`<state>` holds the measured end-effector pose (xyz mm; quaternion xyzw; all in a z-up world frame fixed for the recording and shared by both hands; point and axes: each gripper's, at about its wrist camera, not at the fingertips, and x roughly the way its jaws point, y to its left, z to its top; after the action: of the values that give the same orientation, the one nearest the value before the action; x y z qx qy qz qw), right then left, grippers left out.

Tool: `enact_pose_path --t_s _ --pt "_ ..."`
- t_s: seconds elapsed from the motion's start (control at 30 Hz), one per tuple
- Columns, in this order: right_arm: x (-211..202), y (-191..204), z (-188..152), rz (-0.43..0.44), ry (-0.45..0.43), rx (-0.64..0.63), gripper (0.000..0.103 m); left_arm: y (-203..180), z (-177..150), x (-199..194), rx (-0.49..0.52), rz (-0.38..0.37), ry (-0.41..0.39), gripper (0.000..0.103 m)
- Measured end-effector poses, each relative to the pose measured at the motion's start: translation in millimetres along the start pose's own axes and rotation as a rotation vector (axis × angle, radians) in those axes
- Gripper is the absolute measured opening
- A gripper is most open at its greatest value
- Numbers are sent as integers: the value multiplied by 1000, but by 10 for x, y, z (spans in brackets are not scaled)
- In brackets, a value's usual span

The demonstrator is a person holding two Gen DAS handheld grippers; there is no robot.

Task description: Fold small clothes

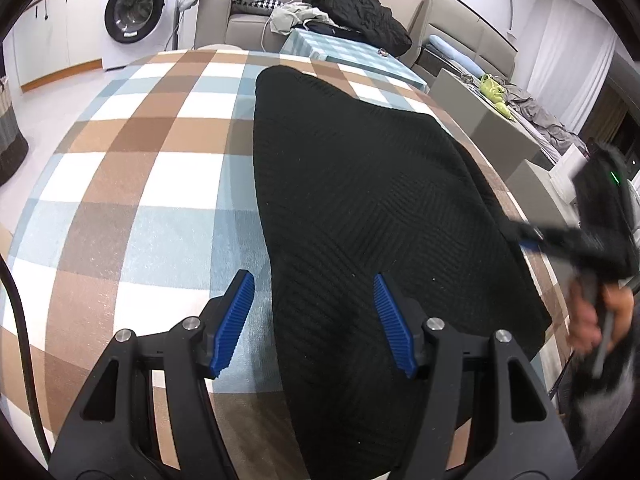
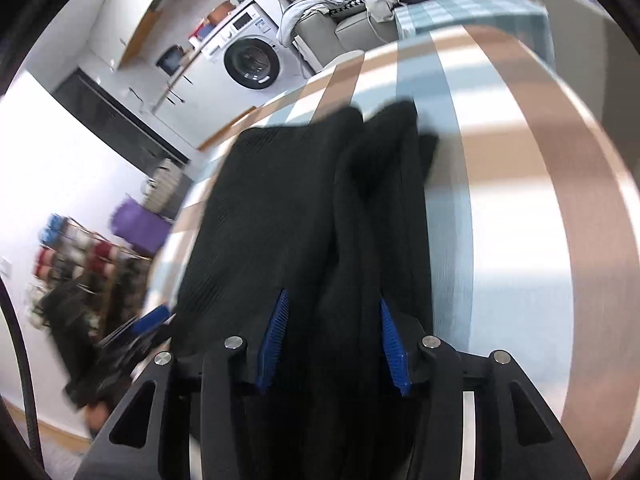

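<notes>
While the black knit garment [image 1: 372, 208] was lying spread on the checked tabletop [image 1: 132, 184], toward its right side, the left tongs [image 1: 314, 316] were held released just above its near left edge, one blue pad over the cloth & the other over bare tablecloth. That straddle was probably meant to line the jaws up on the hem for a pinch, though no grip had been made yet. In the right wrist view, the right tongs [image 2: 332, 340] were seen parted too, w/ bunched ridges of the same garment [image 2: 320, 208] lying between the pads; whether the fabric was actually touched by them could not be told, as the view was motion-blurred. Seen from the left wrist cam, the right tongs [image 1: 528, 240] were set low at the garment's right edge, approx. opposite the left pair. Such a two-sided placement was judged to suit lifting both edges together for a fold. Folding was judged barely begun.
</notes>
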<state>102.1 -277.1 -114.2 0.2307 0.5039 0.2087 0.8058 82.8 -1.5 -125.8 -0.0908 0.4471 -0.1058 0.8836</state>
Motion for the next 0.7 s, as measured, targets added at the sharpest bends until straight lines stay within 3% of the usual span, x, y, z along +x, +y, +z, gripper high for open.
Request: enact_pose_path --t_s 0.07,0.17,0.2,0.23,0.3,0.4,0.53,0.6,0.7 --pt "-57 37 -170 44 1 -2 46 -5 11 35 5 -8 9 59" --pt "-39 157 -330 12 -1 -87 44 -43 25 60 26 -12 13 59" --pt "2 196 -334 -13 -1 -109 31 -58 28 59 32 -13 13 59" --pt "8 224 -337 -25 -6 -122 8 -66 28 51 35 -14 12 59" --pt "-60 372 -328 -72 -35 -180 6 -72 31 25 37 -14 8 59" --pt "-279 475 -321 -75 -85 -204 5 -67 22 -23 42 -11 -2 59" --pt "-65 164 -338 -196 5 -109 7 -46 -15 19 41 1 18 59" --pt "-54 37 -369 -145 1 -46 10 -53 -43 8 49 13 23 59" --pt "-162 76 -426 -110 -14 -64 12 -66 -87 -57 61 14 8 59"
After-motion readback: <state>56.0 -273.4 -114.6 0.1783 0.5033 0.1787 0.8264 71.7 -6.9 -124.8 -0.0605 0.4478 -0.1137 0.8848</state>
